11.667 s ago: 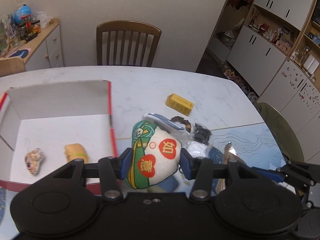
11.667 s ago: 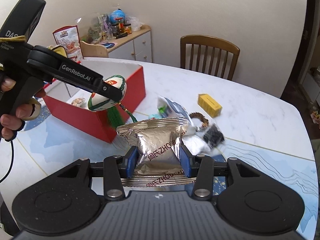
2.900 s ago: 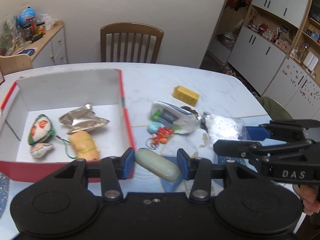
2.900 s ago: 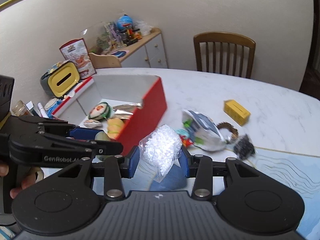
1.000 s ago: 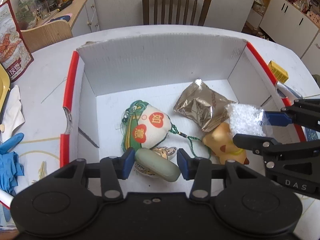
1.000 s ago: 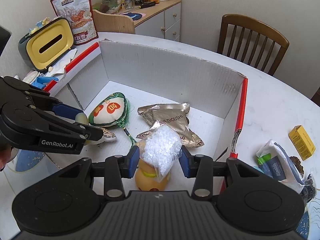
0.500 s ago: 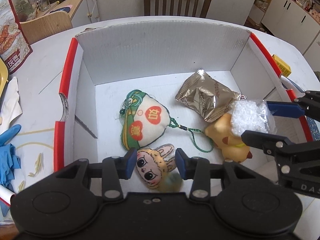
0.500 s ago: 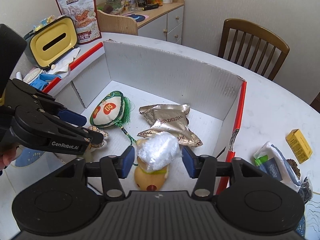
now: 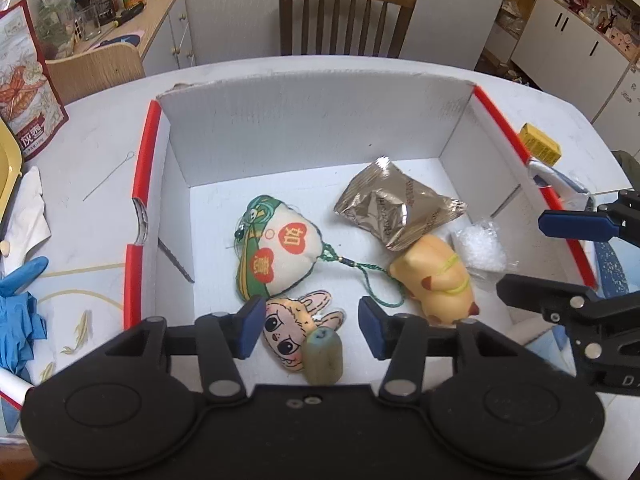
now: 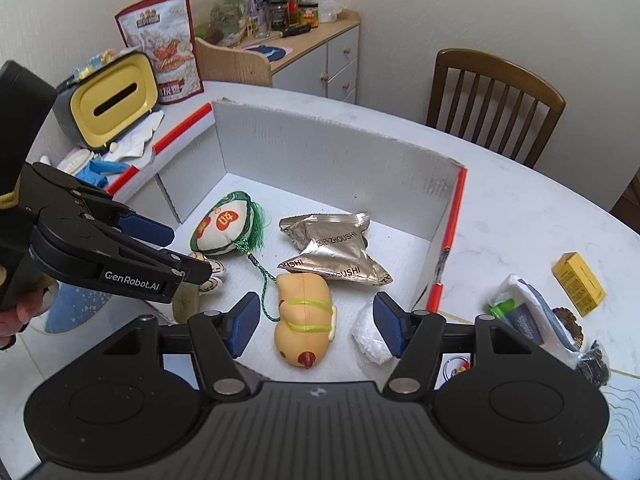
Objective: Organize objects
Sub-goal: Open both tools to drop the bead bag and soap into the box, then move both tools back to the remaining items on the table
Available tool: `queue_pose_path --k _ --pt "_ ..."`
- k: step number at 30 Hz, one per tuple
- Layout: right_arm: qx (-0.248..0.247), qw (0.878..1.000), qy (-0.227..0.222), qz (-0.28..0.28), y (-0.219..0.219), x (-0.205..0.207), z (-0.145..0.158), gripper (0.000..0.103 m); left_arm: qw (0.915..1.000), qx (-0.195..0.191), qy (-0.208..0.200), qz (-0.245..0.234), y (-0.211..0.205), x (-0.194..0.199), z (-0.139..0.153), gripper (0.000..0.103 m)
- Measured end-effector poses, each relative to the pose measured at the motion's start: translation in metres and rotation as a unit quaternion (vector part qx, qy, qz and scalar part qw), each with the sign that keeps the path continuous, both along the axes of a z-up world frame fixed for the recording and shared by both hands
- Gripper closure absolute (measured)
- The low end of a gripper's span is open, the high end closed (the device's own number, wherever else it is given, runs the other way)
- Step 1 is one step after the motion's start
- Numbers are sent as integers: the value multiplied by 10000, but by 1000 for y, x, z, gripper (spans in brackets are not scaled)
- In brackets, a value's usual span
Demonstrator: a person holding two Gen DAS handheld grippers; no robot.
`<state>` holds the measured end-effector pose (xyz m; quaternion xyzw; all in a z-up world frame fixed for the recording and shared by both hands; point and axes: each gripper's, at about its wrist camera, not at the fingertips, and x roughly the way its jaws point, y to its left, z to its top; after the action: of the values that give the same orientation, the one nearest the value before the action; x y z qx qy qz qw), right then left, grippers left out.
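- Both hand-held grippers are hovering over the red-edged white cardboard box (image 9: 308, 128) on the white marble-look table (image 10: 520, 208).
- Left gripper (image 9: 311, 326) is standing with its blue-padded jaws spread wide and gripping nothing; between them the flat bunny-eared doll-face charm (image 9: 294, 326) is lying on the box floor, with the pale green oval case (image 9: 323, 360) resting upright against its lower edge.
- Right gripper (image 10: 316, 324) is likewise gaping wide and empty above the yellow squishy animal toy (image 10: 306, 318), which is lying on the box floor.
- Just beside that toy, the clear bag of white beads (image 9: 480, 250) is sitting near the box's right wall, touching the right gripper's right pad in the right wrist view.
- Crinkled silver foil snack packet (image 10: 334, 250) is overlapping the toy's far end.
- Embroidered white-and-green sachet with a green tassel cord (image 9: 276, 252) is lying left of centre, well clear of the walls.
- Outside the box, the small yellow carton (image 10: 578, 284) is sitting on the table, well apart.
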<state>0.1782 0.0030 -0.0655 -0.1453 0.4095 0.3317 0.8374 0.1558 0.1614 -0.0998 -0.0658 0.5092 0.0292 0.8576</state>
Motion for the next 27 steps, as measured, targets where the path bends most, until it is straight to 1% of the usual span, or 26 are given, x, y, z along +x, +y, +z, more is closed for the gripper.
queue_pose_path --k 5,9,11,16,18,19,24,27 --pt "168 9998 -84 -99 -12 -10 14 38 9998 31 -196 -79 -7 -8 12 46" --pt "321 9992 -136 -184 -21 -18 26 38 9992 76 -377 -148 -13 -15 24 44" --pt "417 9986 -208 -253 -27 -23 32 38 9987 102 -471 -186 -17 -19 30 40" --pt "654 9963 -370 -415 -43 -35 46 38 9971 152 -696 -252 -27 -28 46 38" --pt "743 9954 -384 -461 -52 -39 50 36 9966 158 -763 -256 -31 -31 51 36" --pt "785 9949 -403 -486 -56 -40 51 32 9963 170 -799 -250 -33 -33 54 33" --pt "1021 9932 -345 -443 -80 -44 57 31 9950 201 -964 -186 -48 -39 65 26" --pt "1115 9924 -354 -384 -96 -49 60 28 9943 180 -1042 -148 -60 -42 71 23"
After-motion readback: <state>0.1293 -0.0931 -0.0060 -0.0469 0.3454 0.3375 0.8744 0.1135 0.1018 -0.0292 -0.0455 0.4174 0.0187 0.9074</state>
